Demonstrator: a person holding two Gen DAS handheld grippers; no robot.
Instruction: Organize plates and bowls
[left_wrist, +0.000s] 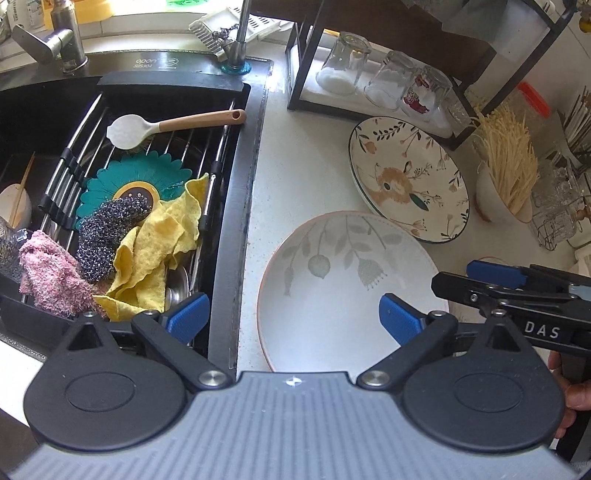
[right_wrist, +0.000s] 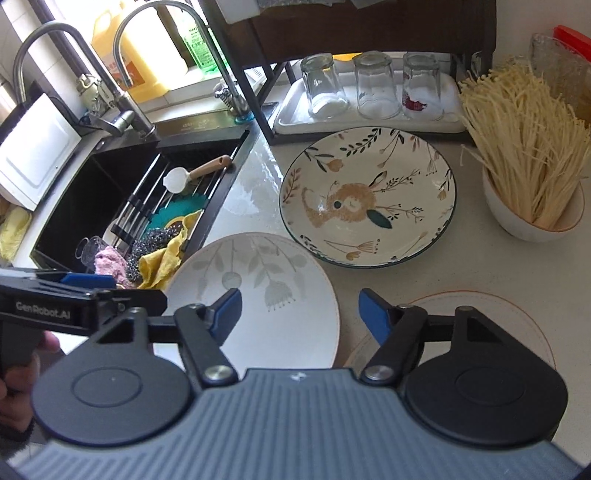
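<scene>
Jaws of both the left gripper (left_wrist: 291, 319) and right gripper (right_wrist: 300, 314) stand open, gripping nothing, above opposite edges of the leaf-patterned plate (left_wrist: 332, 273) on the worktop (left_wrist: 295, 166).

a white leaf-print plate (right_wrist: 258, 295) lies flat on the tabletop (right_wrist: 461, 266) nearest; a rabbit-patterned plate (right_wrist: 367, 195) lies just beyond, rims nearly touching; a third orange-rimmed plate (right_wrist: 480, 306) lies right.

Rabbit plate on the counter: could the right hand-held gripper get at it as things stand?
Probably yes. The right hand-held gripper is open and empty, and the rabbit plate lies uncovered beyond it. Only the pale leaf-print plate sits below, and the bowl of noodles stands off to the side.
</scene>
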